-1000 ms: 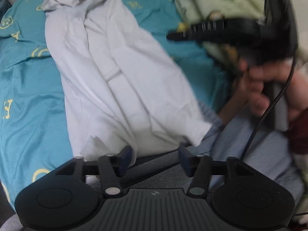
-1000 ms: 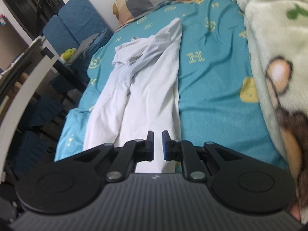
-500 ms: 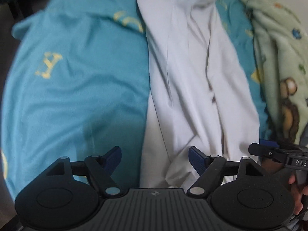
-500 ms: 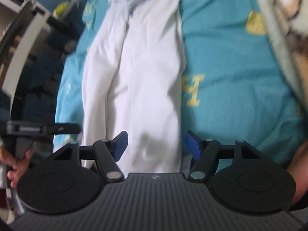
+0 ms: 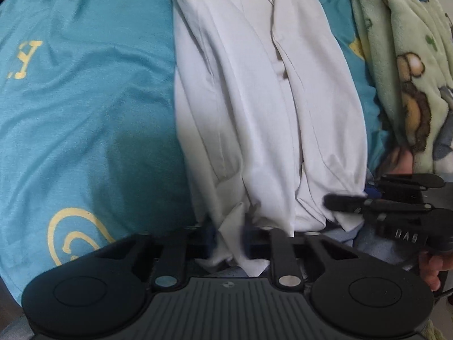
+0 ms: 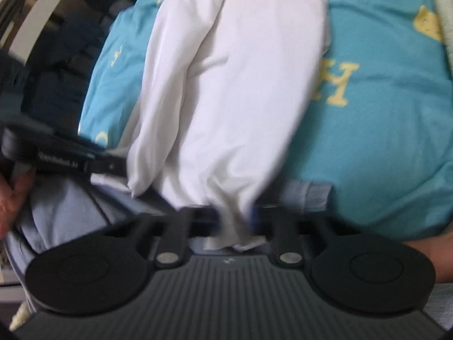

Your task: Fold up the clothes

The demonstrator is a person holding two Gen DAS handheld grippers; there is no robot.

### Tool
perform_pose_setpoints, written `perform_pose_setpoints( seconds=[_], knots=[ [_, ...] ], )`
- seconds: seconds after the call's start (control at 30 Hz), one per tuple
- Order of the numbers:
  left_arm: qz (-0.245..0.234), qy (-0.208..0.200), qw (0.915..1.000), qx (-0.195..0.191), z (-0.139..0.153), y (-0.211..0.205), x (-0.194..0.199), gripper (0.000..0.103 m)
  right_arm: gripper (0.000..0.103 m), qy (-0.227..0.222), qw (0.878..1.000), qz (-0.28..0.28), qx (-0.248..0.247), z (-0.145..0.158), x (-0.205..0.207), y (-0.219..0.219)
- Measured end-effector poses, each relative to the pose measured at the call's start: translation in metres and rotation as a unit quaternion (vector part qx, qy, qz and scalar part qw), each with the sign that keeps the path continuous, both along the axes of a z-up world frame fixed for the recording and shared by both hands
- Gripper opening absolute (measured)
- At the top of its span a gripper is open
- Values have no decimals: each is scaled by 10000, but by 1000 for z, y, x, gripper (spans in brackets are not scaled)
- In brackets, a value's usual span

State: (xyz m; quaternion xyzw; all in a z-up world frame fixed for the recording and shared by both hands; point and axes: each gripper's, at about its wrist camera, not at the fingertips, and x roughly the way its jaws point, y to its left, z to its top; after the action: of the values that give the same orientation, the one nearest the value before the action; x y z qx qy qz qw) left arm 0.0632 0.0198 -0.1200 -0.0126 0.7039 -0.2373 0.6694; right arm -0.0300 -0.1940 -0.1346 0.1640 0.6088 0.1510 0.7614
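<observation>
A white shirt (image 5: 263, 107) lies lengthwise on the teal bed sheet (image 5: 85, 99), folded into a long narrow strip. My left gripper (image 5: 229, 240) is shut on the shirt's near hem at its left side. My right gripper (image 6: 236, 222) is shut on the same hem at its right side; the shirt (image 6: 232, 85) runs away from it up the bed. The right gripper also shows at the lower right of the left wrist view (image 5: 365, 195), and the left gripper at the left of the right wrist view (image 6: 93, 164). The hem bunches between both pairs of fingers.
A green fleece blanket (image 5: 410, 56) with bear prints lies along the right of the bed. The sheet (image 6: 382, 99) carries yellow letter prints. The person's light blue clothing (image 6: 65, 206) is at the near edge. Dark furniture and a white rail (image 6: 42, 22) stand left of the bed.
Both grippers were open over the shirt's near end half a second ago. Both have since closed on the hem, bunching the cloth. The views have moved closer to the shirt.
</observation>
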Motion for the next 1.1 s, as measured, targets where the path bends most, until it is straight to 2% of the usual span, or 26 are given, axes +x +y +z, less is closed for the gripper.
perform_pose_setpoints(
  seconds=[0.07,0.2,0.37,0.47,0.53,0.67,0.8,0.87,0.97,1.1],
  knots=[
    [97,-180,9997,-93,12,4,-3,11,8,-127,9997,-183,132,9,-3,-9],
    [496,-685,9936,-745,68,22,-16,10,7,-683,9961,-438,359,52,-22,-32],
    [962,-1507,9730,-1460,141,46,-48,9,7,-1524,9836,-722,638,122,-52,-67],
    [1119,-1754,9618,-1778,171,53,-83,9,7,-1919,9745,-829,819,151,-83,-81],
    [1169,-1940,9539,-1969,188,56,-123,9,7,-2072,9701,-907,879,164,-106,-91],
    [1145,-2251,9445,-2099,206,58,-199,9,7,-2217,9657,-950,958,173,-151,-98],
    [1052,-2482,9410,-2046,211,51,-242,10,7,-2253,9655,-989,852,170,-172,-97],
    [1038,-2601,9387,-2008,211,46,-247,10,7,-2347,9634,-1036,773,177,-171,-95],
    [1051,-2777,9331,-2027,214,39,-231,10,7,-2534,9589,-1111,631,185,-155,-92],
    [1111,-3149,9261,-1758,217,22,-176,10,7,-2690,9555,-1187,241,188,-117,-91]
  ],
)
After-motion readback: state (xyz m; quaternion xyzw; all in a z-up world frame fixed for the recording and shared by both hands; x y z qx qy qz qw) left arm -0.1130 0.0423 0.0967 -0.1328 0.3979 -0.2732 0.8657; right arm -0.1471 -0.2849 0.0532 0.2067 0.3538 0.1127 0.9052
